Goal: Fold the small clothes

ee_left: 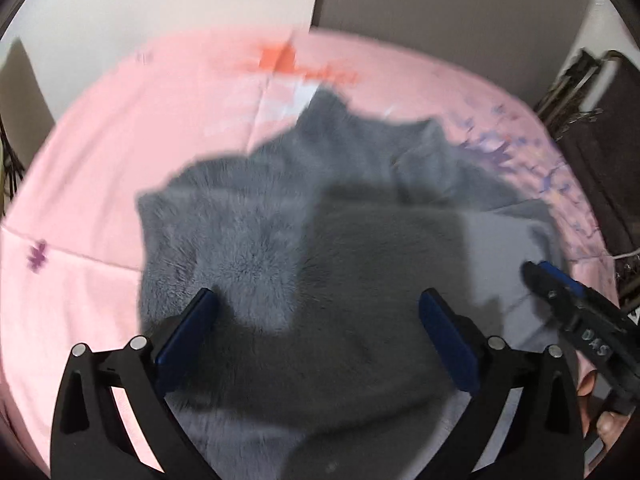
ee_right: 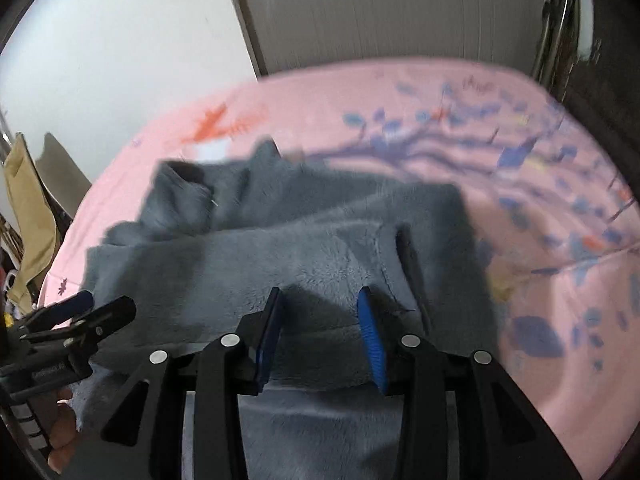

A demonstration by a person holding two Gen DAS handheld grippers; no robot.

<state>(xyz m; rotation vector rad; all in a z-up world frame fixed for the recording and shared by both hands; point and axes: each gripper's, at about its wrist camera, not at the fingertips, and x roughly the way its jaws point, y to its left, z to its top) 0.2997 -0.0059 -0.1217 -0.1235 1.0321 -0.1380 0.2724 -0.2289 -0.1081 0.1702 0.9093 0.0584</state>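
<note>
Garment (ee_left: 304, 248) of grey fleece lies on the pink printed sheet (ee_left: 80, 184) of a bed, directly ahead of and beneath both grippers. It looks partly folded: in the right wrist view one thick layer lies doubled over another, with a collar or cuff opening at the far left and a dark slit, perhaps a pocket, just beyond the right gripper (ee_right: 320, 340). The outline is uneven and lumpy, so at least one more fold and some squaring up seem left. The fabric is plush, soft and bulky, likely to spring back. The left gripper (ee_left: 316, 344) hangs wide open over the fleece, holding nothing. The right gripper's jaws stand partly open with fleece between them; whether they pinch it cannot be told.
</note>
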